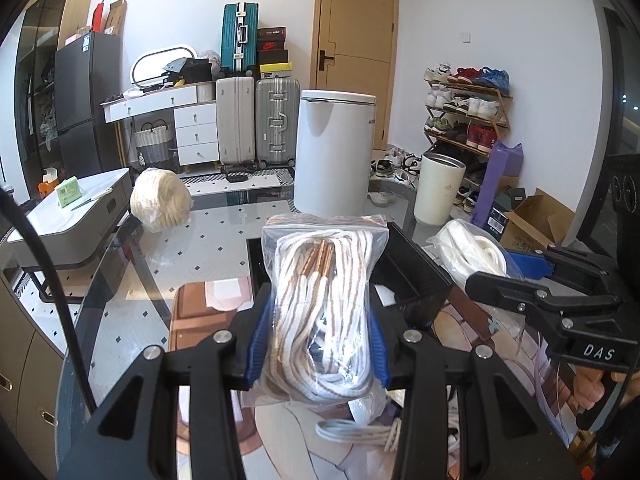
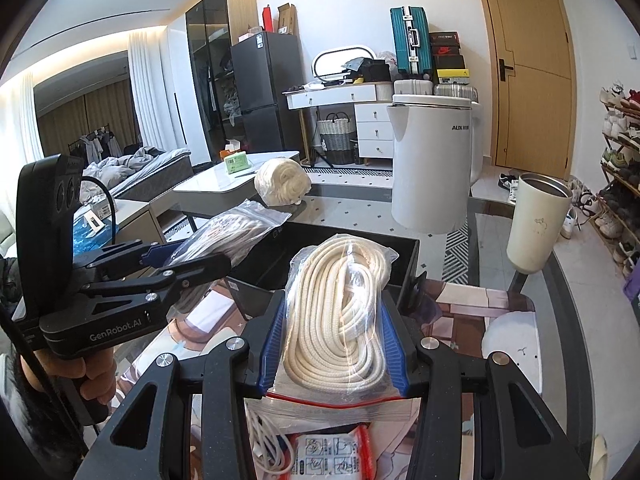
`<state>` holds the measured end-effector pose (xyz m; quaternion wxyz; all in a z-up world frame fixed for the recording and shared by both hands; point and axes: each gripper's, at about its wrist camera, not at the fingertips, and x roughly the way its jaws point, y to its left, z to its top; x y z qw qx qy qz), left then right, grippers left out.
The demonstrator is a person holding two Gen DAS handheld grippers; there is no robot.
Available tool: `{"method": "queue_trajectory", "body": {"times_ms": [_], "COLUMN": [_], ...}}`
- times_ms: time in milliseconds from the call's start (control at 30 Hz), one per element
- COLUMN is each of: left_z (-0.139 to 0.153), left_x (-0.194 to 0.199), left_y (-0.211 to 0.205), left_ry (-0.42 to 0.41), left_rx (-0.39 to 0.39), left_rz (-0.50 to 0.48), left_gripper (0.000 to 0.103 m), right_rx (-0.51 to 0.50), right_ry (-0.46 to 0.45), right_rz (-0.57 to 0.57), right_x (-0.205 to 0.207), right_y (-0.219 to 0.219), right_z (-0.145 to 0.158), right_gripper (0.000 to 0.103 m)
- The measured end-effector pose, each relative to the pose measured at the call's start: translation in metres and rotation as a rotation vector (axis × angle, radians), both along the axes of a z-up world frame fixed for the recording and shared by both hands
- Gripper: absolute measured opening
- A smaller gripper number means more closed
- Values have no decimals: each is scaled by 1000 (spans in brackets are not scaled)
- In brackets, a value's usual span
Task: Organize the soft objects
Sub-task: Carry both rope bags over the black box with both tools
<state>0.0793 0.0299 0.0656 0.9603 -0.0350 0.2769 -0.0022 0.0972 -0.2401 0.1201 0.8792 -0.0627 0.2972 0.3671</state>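
Note:
My left gripper point(image 1: 318, 344) is shut on a clear zip bag of white cord with brown stripes point(image 1: 320, 300), held above the table in front of a black open box point(image 1: 416, 276). My right gripper point(image 2: 332, 344) is shut on a clear zip bag of plain cream rope point(image 2: 340, 304), also lifted just before the black box point(image 2: 352, 240). In the right wrist view the left gripper point(image 2: 160, 264) shows at the left with its bag point(image 2: 228, 232). The right gripper's bag point(image 1: 476, 248) appears at the right of the left wrist view. A bagged ball of cream yarn point(image 1: 160, 198) lies farther back on the table.
A tall white bin point(image 1: 334, 152) and a cream tumbler point(image 1: 438, 188) stand behind the box. Loose white cord point(image 1: 360, 432) and a red-printed packet point(image 2: 332, 456) lie below the grippers. A grey side table point(image 1: 68, 216) stands left. Suitcases, drawers and a shoe rack line the walls.

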Motion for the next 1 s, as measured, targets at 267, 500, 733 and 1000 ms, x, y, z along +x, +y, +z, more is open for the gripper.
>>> {"method": "queue_trajectory", "body": {"times_ms": [267,500,733,1000], "left_z": [3,5,3,-7], "left_x": [12,24,36,54], "left_y": [7,10,9,7], "left_ry": [-10,-14,0,39], "left_rx": [-9,-13,-4,4], "left_rz": [16,9,-4,-4], "left_gripper": [41,41,41,41], "right_rx": [-11,-26,-37,-65], "right_ry": [2,3,5,6], "right_rz": [-6,-6,-1,21], "right_x": [14,24,38,56], "right_y": [5,11,18,32], "right_z": [1,-2,-3,-11], "right_gripper": [44,44,44,44]}}
